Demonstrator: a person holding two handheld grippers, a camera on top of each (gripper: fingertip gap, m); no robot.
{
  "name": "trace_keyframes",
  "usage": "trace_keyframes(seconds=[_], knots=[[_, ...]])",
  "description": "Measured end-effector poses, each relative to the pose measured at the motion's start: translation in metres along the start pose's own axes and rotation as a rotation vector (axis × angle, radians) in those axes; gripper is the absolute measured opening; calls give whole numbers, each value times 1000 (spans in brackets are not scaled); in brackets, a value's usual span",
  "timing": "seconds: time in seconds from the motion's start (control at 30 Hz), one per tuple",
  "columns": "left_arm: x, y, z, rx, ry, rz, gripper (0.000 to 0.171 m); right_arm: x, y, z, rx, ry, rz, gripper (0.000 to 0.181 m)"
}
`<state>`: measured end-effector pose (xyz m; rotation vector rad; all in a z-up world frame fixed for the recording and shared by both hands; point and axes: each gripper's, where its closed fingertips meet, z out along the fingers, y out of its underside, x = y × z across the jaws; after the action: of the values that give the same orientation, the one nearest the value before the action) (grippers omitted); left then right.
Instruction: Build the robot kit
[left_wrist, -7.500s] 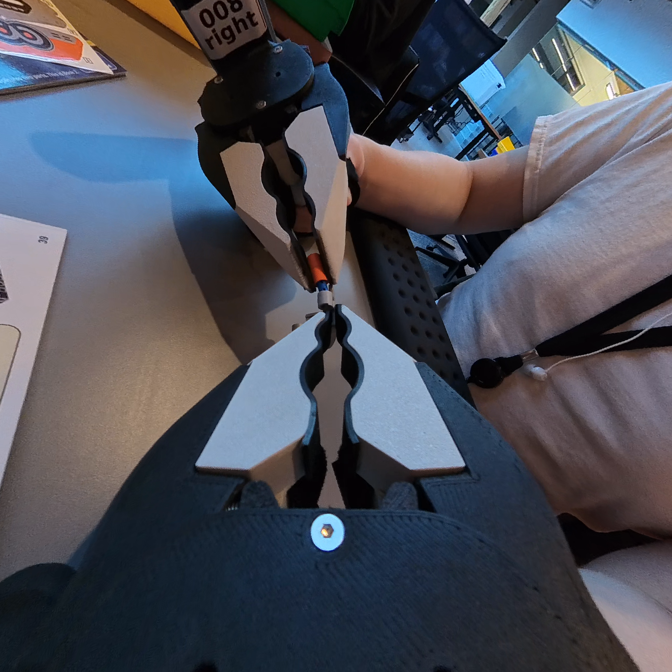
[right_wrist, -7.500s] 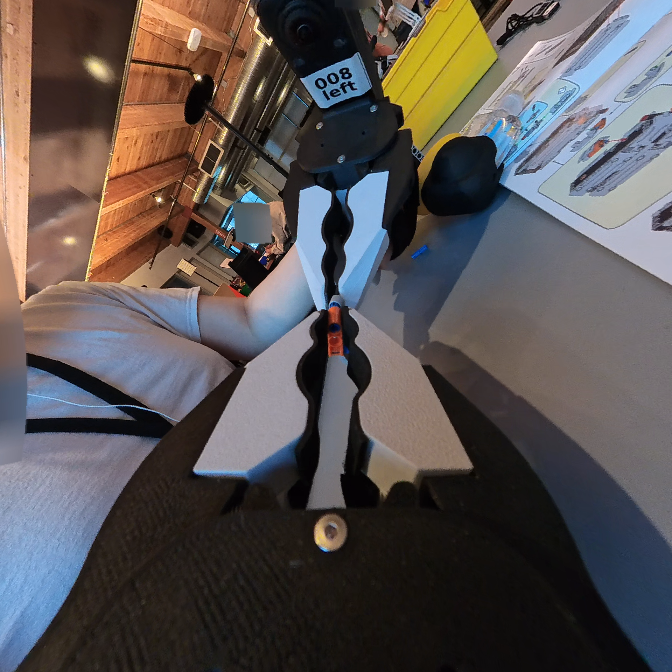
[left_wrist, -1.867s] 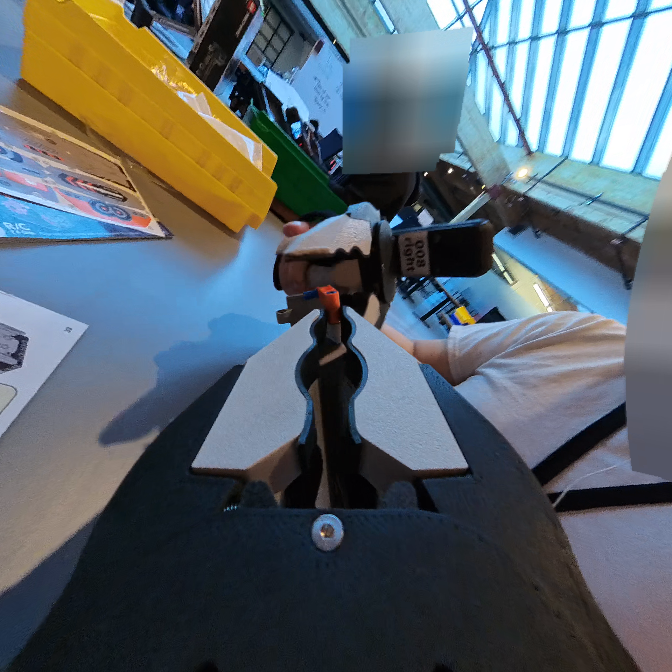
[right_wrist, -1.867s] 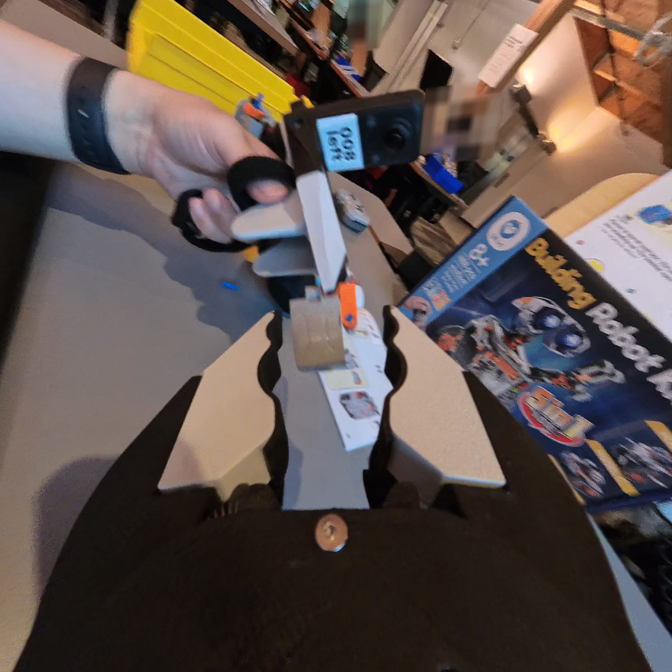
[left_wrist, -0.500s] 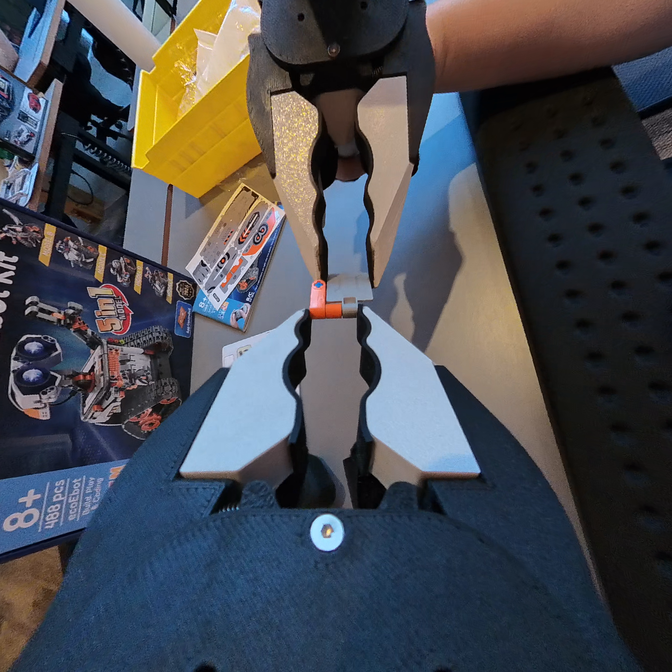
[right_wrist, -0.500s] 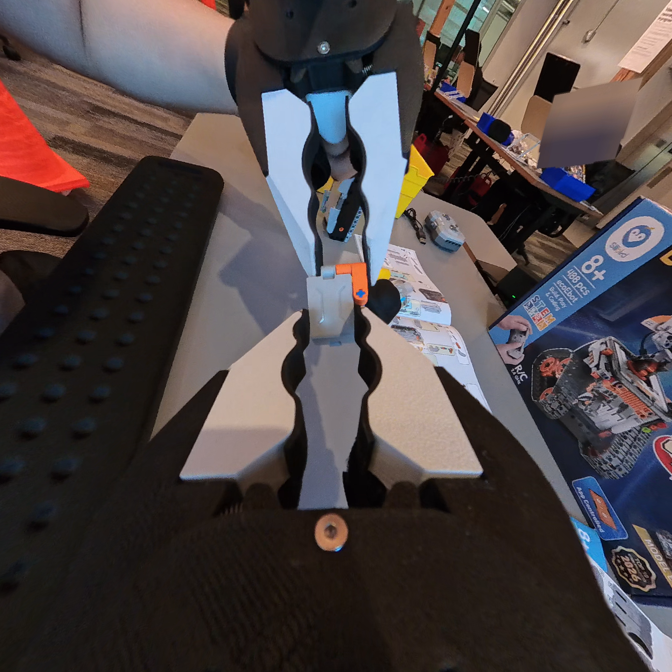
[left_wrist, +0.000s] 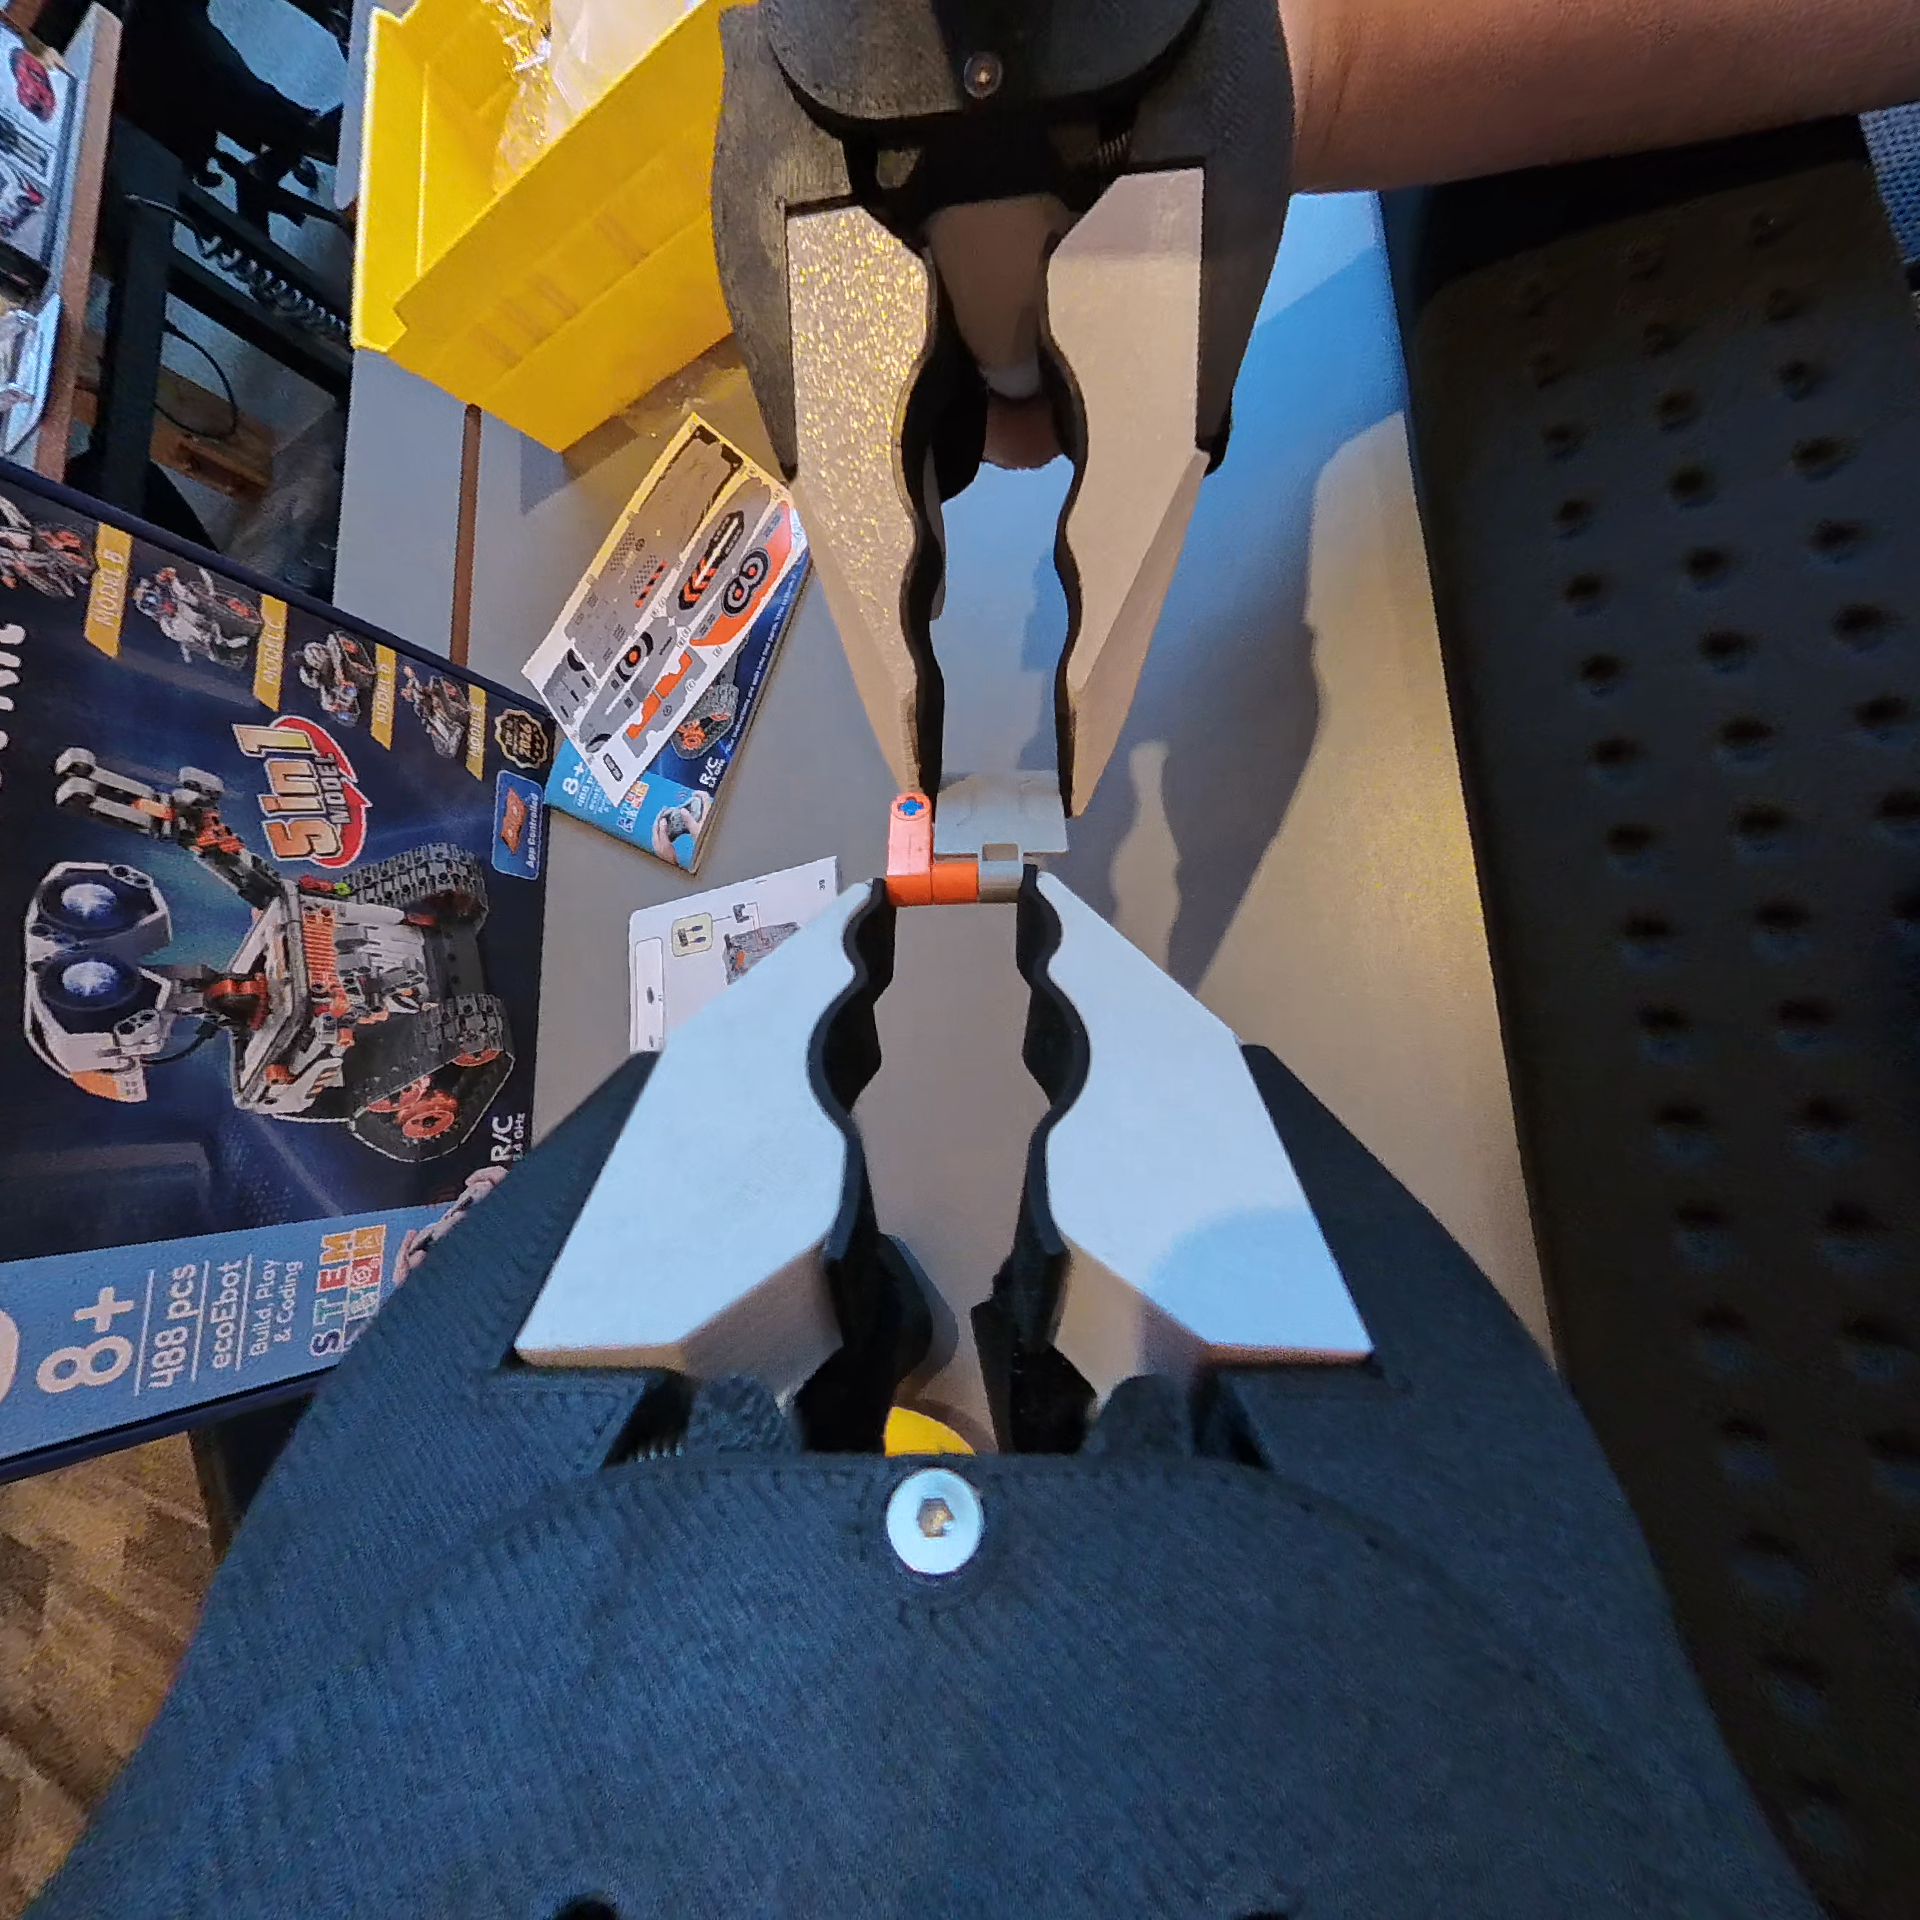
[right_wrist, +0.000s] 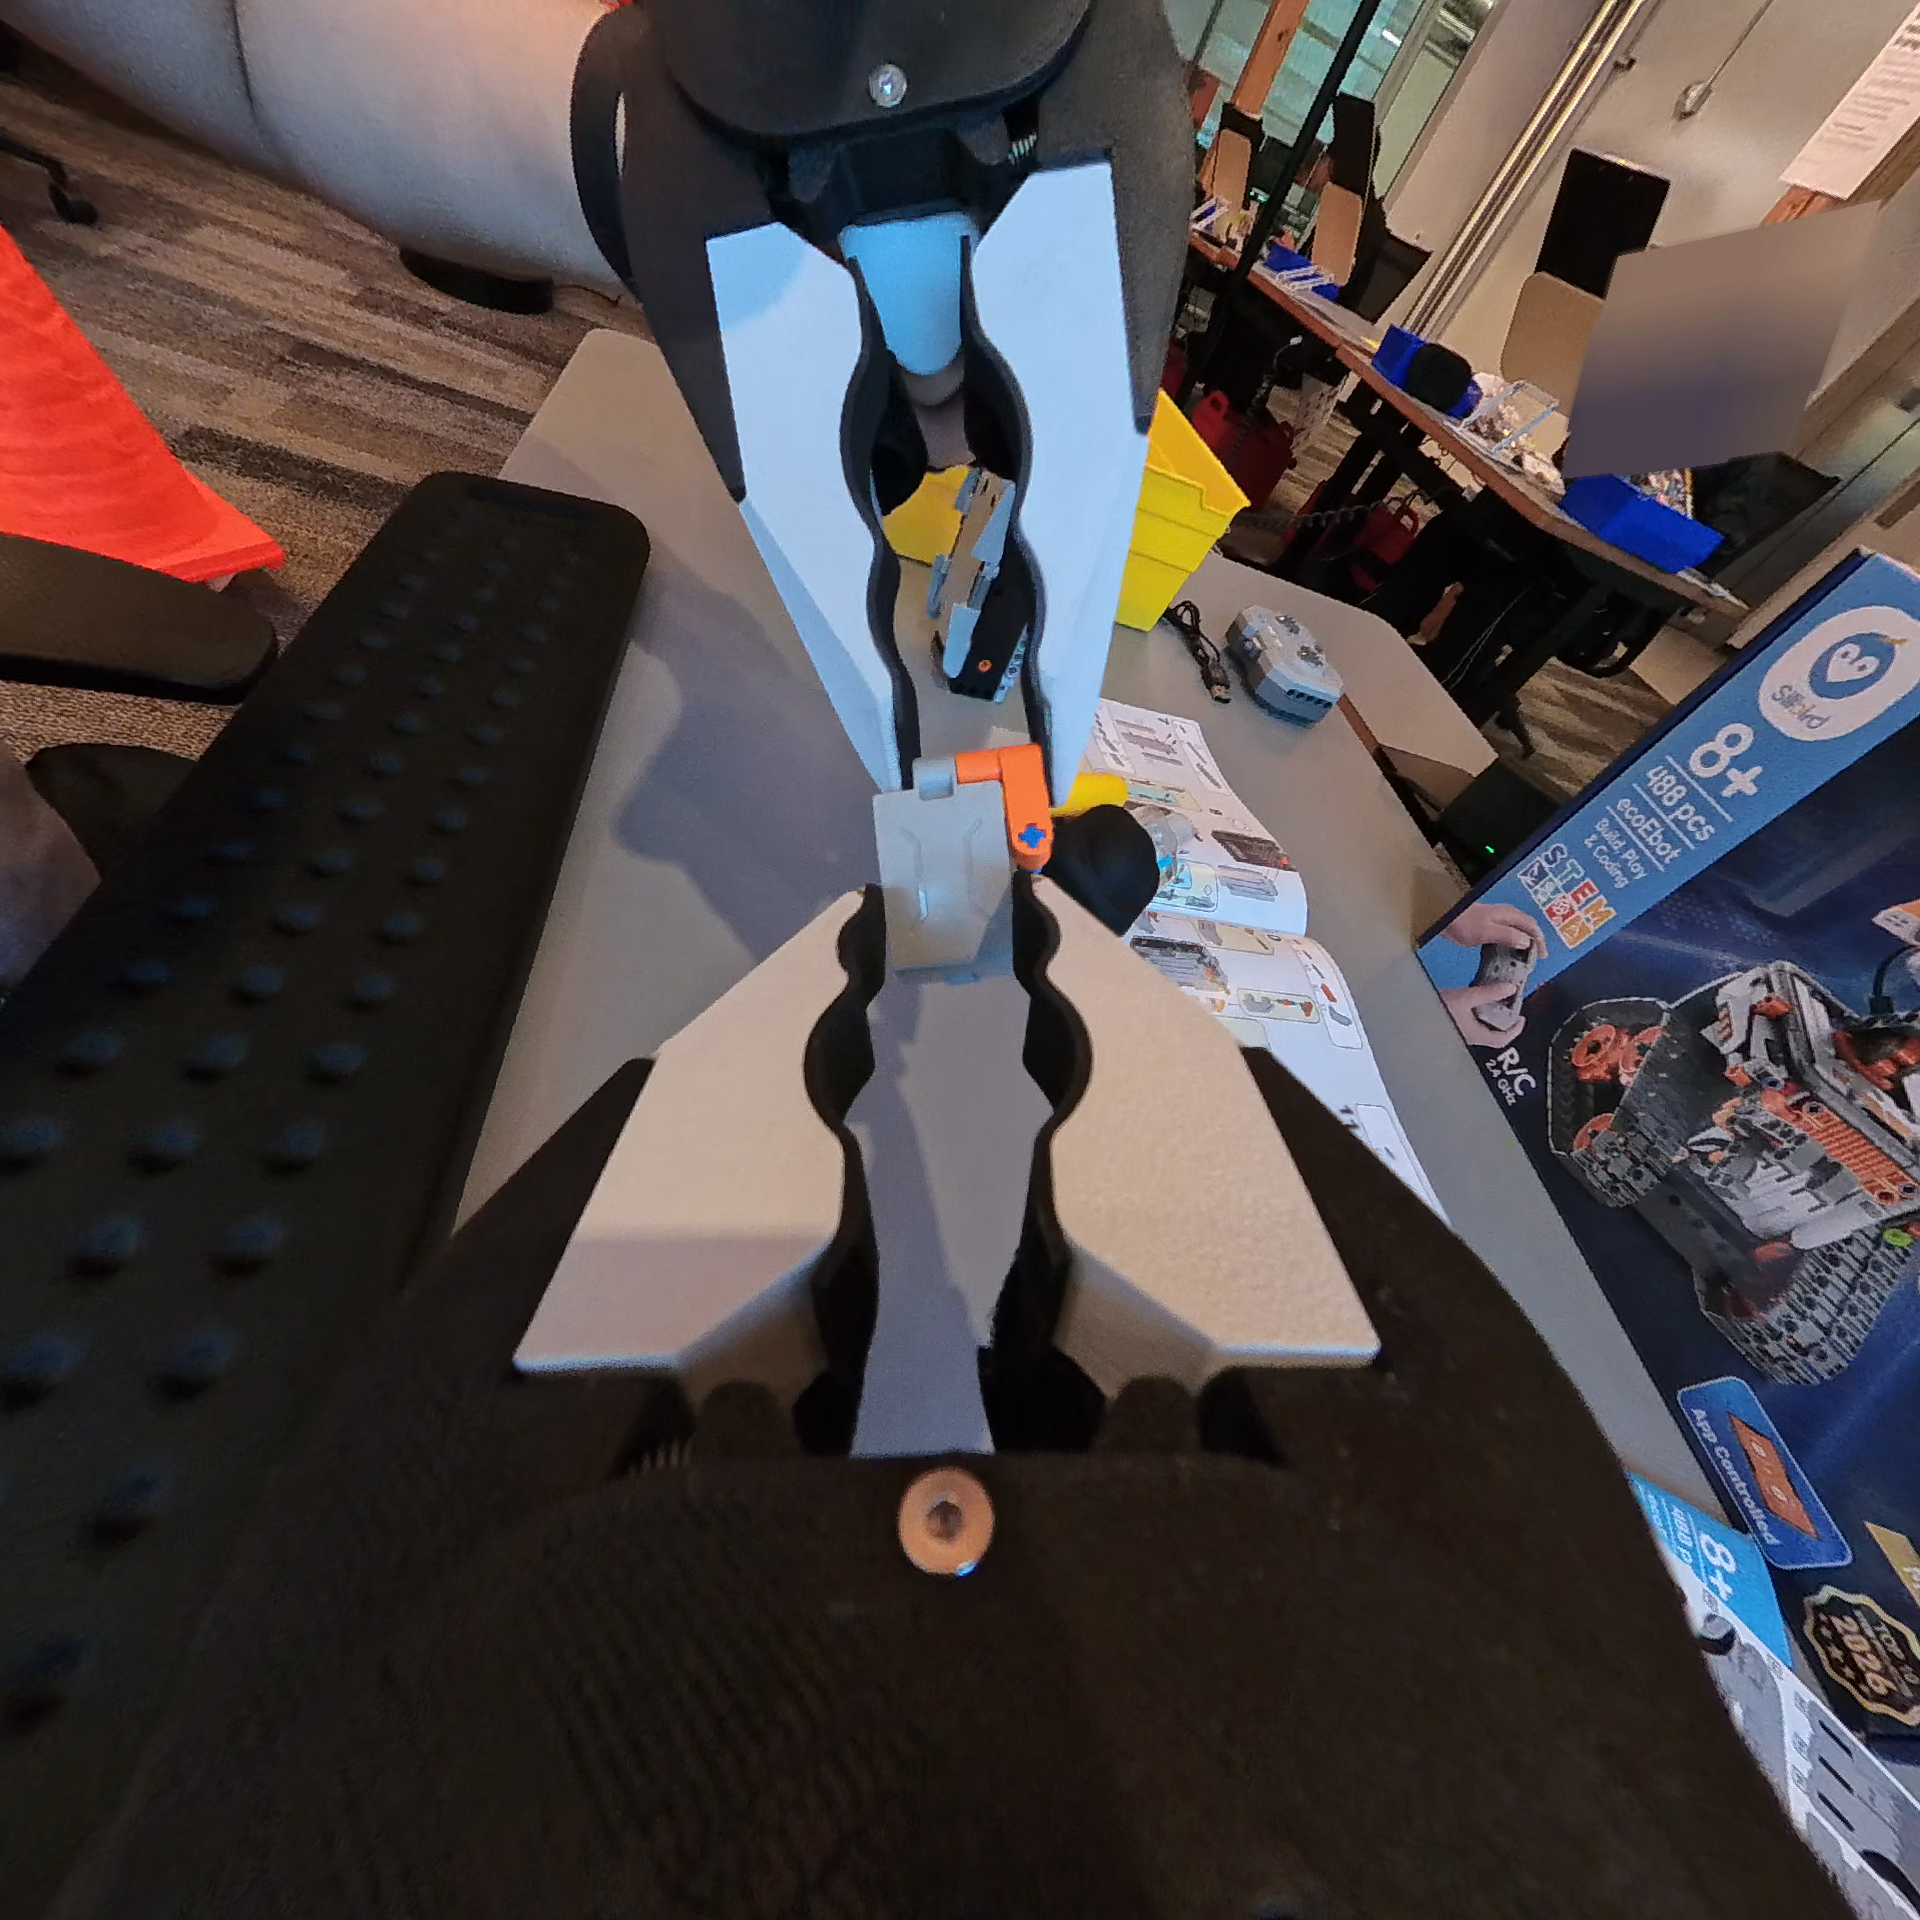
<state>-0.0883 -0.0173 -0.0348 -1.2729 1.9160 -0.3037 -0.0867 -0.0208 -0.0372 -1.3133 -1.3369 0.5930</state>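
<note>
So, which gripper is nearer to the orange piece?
Left. The left gripper clamps the orange piece; the right gripper clamps the grey panel joined to it.

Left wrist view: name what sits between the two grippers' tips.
One small joined part fills the gap: the left gripper clamps its orange elbow connector, the right gripper its grey panel. Both wrist views show it.

Looks like an open office or maker-type workspace — grey table (right_wrist: 727, 665) with a robot kit box (right_wrist: 1714, 1039), manual (right_wrist: 1226, 914) and yellow bins (left_wrist: 540, 208), more worktables with blue bins (right_wrist: 1636, 520) behind, carpet floor (right_wrist: 260, 343), office chair (right_wrist: 208, 935) pulled up close.
</note>
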Motion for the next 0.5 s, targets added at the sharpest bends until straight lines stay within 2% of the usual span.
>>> trace_keyframes(seconds=[0.17, 0.33, 0.5], knots=[[3, 5, 3, -13, 8, -17, 23, -2, 6, 3, -30, -11, 1, 23], [1, 4, 0, 44, -52, -6, 23, -1, 1, 4, -14, -4, 5, 23], [17, 23, 6, 20, -5, -99, 22, -15, 16, 18, -93, -65, 6, 23]])
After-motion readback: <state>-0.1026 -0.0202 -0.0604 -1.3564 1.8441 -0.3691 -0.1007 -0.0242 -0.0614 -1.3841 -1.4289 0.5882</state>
